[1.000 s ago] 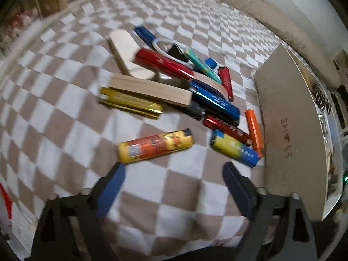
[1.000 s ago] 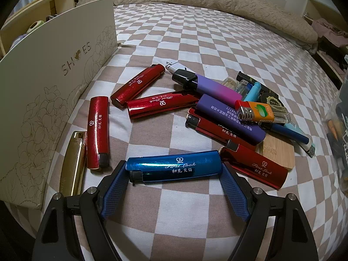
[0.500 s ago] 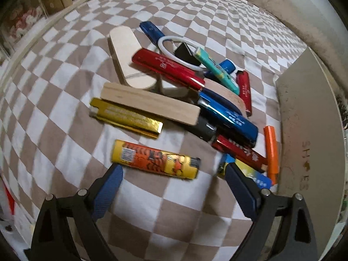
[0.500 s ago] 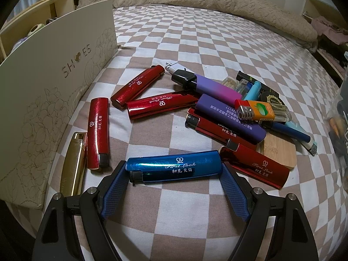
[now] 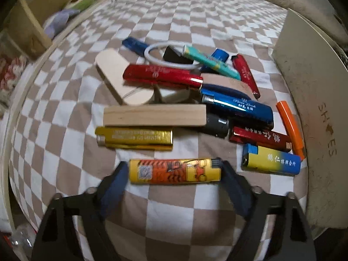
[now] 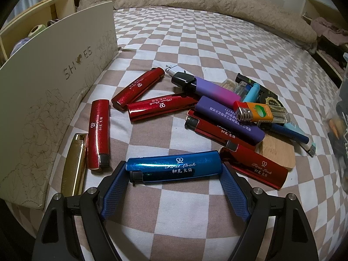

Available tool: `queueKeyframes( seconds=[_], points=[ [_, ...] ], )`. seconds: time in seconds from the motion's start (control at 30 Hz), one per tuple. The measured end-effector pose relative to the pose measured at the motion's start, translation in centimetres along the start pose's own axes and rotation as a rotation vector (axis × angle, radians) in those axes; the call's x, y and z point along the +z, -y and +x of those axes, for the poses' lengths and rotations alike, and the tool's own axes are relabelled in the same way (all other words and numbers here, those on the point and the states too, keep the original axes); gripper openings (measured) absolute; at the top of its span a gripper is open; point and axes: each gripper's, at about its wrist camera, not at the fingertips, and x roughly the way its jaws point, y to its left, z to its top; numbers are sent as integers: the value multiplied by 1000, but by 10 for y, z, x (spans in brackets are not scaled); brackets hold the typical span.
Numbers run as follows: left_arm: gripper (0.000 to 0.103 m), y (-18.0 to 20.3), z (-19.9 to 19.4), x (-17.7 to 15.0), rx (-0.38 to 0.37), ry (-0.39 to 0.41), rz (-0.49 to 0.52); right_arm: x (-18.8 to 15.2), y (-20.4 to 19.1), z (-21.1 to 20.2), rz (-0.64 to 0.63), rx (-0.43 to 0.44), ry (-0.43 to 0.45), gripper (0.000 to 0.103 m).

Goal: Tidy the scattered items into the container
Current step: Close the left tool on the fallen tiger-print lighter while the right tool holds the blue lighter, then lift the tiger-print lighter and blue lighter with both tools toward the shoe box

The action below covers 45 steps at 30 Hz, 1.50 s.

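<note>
A yellow-orange tiger-print lighter (image 5: 174, 171) lies crosswise between the fingertips of my left gripper (image 5: 173, 173), whose pads touch both its ends. My right gripper (image 6: 174, 169) is shut on a blue "First Look" lighter (image 6: 174, 166), held lengthwise between its blue pads, low over the checkered bedspread. The cream shoe box (image 5: 313, 100) stands at the right in the left wrist view and also shows at the left in the right wrist view (image 6: 54, 69). Many lighters lie scattered beyond both grippers.
In the left wrist view: a gold lighter (image 5: 134, 138), a wooden block (image 5: 154, 115), a blue-yellow lighter (image 5: 271, 159) and an orange one (image 5: 290, 128). In the right wrist view: red lighters (image 6: 99, 134), a gold one (image 6: 72, 163) by the box, a purple vape (image 6: 206, 89).
My left gripper has moved forward and turned until the tiger-print lighter sits between its fingertips. The right gripper keeps its hold on the blue lighter and has barely moved.
</note>
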Motion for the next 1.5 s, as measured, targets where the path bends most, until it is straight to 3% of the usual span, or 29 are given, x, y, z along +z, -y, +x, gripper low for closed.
queueKeyframes(
  seconds=[0.23,0.37,0.77,1.1,1.4,1.5],
  points=[
    [81,-6,-10,-5,-33,44,-44,5,-5,-1,-11,-8,32,84],
    [81,0,-31,-10,-41,109,-44,8,-3,-5,-8,-22,71,84],
    [81,26,-98,-8,-78,323,-61,0,10,-62,17,-95,287,84],
    [81,59,-149,-4,-100,476,-1,3,-16,-104,-138,-208,361,84],
    [81,97,-190,8,-148,588,66,26,-28,-145,-205,-155,396,84],
    [81,111,-197,12,-202,608,79,36,-39,-163,-258,-157,432,84]
  ],
)
